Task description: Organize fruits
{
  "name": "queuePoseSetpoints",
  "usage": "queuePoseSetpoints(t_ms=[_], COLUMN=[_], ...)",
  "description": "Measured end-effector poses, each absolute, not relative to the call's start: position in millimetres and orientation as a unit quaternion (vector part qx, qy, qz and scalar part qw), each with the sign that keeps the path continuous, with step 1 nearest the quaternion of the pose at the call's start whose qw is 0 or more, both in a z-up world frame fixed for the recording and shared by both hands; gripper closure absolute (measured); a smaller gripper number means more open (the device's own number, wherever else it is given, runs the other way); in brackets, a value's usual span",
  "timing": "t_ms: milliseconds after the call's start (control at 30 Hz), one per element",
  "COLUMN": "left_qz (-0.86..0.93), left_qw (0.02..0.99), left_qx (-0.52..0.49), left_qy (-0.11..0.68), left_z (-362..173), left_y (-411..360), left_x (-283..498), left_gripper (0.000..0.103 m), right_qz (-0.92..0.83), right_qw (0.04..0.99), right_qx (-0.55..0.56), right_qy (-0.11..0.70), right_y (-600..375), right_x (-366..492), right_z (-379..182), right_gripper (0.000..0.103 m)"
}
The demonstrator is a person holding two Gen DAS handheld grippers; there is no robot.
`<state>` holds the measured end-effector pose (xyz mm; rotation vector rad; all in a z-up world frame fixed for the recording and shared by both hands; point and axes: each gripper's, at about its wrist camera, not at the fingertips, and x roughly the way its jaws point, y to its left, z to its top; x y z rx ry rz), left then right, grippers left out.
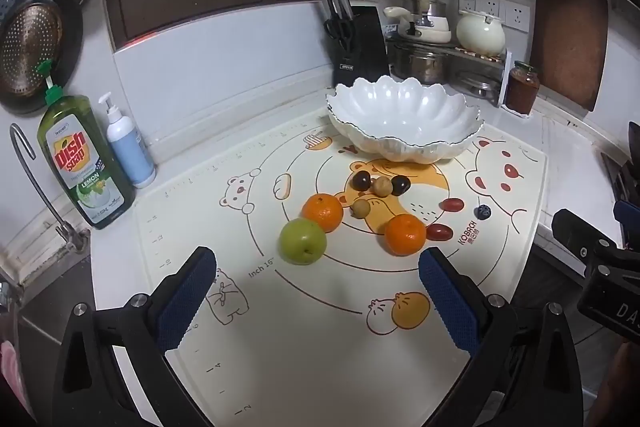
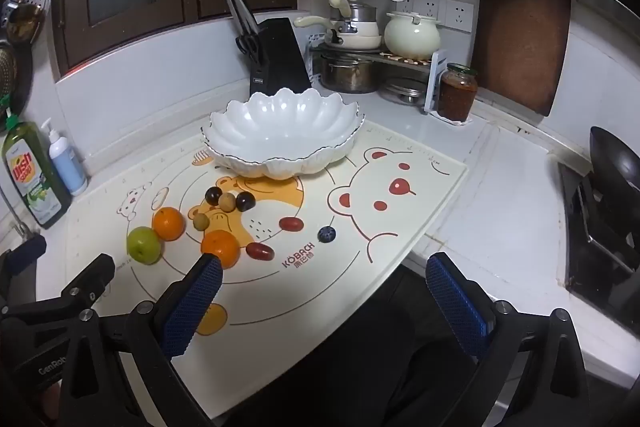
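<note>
A white scalloped bowl (image 1: 404, 125) (image 2: 282, 139) stands empty at the back of a cartoon bear mat (image 1: 320, 327) (image 2: 400, 187). In front of it lie loose fruits: a green apple (image 1: 302, 241) (image 2: 143, 244), two oranges (image 1: 322, 212) (image 1: 405, 234) (image 2: 169, 223) (image 2: 220, 247), dark and tan small round fruits (image 1: 381, 185) (image 2: 227, 202), two red dates (image 1: 439, 231) (image 2: 260, 250) and a blueberry (image 1: 483, 212) (image 2: 327, 234). My left gripper (image 1: 316, 291) is open and empty, just short of the apple. My right gripper (image 2: 324, 295) is open and empty over the mat's front edge.
Dish soap (image 1: 86, 163) and a pump bottle (image 1: 130, 147) stand at the left by the sink tap (image 1: 40, 183). A knife block (image 1: 360, 43), pots on a rack (image 1: 440, 39), a sauce jar (image 2: 456, 93) and a cutting board (image 2: 520, 39) line the back. A wok (image 2: 616, 163) sits on the stove at right.
</note>
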<state>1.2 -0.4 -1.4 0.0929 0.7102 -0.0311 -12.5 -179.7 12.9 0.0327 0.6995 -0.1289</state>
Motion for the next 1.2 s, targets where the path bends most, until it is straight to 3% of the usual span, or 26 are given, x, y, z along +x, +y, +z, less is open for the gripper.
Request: queuePoseSetpoints(t_ms=[1200], left_qz=[-0.026], left_qw=[0.937], left_qx=[0.049], left_qy=[0.344], left_z=[7.0], left_y=[-5.2], left_x=[-8.9], left_gripper=[0.000], right_qz=[-0.057], right_qw=[0.936], right_qx=[0.031], right_qy=[0.345], right_y=[-178.3], right_x=[-21.8], right_z=[23.5], right_gripper=[0.000])
